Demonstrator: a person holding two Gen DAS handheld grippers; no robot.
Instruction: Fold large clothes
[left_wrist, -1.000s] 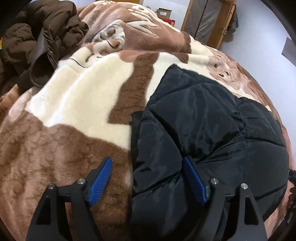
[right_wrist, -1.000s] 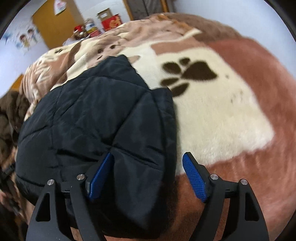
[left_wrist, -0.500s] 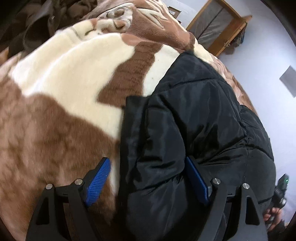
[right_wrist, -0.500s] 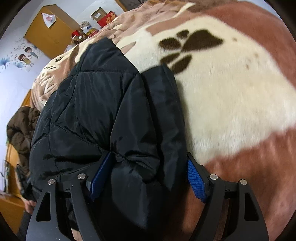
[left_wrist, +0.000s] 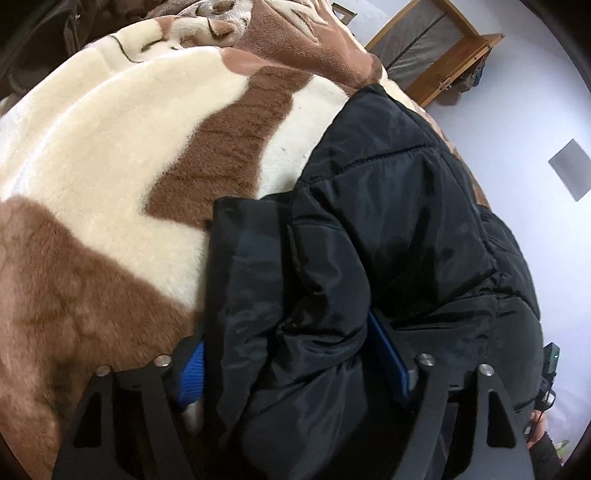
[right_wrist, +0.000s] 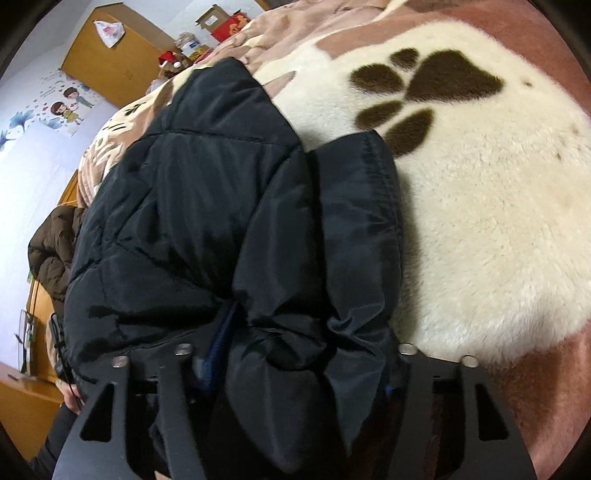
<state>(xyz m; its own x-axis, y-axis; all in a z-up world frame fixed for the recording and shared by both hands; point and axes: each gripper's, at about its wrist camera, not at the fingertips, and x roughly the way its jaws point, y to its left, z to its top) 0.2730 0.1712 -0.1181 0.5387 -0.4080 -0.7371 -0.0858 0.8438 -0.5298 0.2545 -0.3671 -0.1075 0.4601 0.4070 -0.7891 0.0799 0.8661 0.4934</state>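
Both my grippers, left and right, were closing on the jacket bunched between their pads, on the blanket.

Both grippers are matte black frames with triangular cut-outs and round silver screw heads on top. The left gripper carries ribbed bright-blue pads on its fingers; the right gripper has the same blue pads (mostly hidden here). A dark sleeve covers one wrist.
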